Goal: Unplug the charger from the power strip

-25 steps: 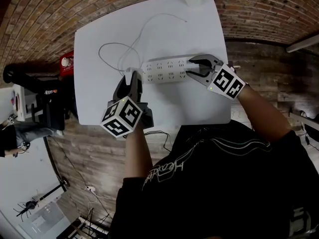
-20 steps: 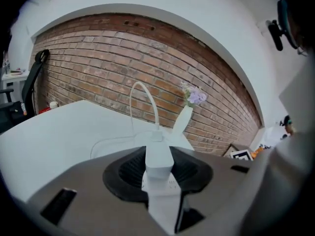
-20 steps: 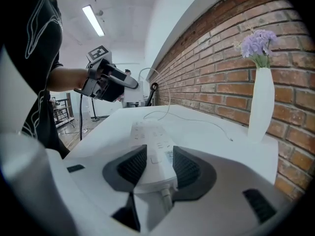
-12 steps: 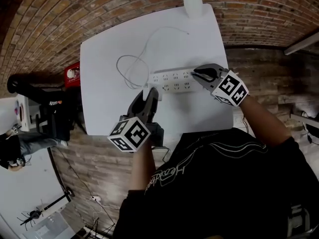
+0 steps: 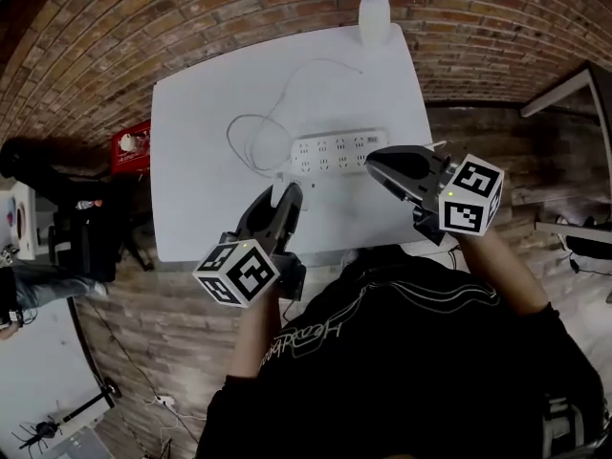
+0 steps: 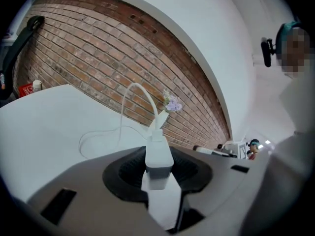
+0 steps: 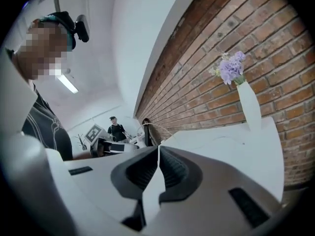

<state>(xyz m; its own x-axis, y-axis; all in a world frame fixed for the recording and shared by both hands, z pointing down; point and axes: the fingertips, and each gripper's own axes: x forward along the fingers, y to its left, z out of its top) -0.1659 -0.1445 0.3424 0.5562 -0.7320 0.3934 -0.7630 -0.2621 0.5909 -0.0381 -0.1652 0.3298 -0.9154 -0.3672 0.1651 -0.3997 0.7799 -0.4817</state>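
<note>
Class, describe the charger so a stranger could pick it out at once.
Over the white table by the brick wall, find the left claw at the near edge. The charger is the small white block pinched in it, trailing a thin white cable; unlike the long power strip lying nearby, it is compact and held.

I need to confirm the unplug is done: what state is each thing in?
Strip: flat on the table, sockets look empty.
Left gripper: shut on charger.
Charger: out of the strip, held above the table.
Cable: attached to charger, loosely looped on the table.
Right gripper: shut, empty, clear of the strip.
Vase: upright.
</note>
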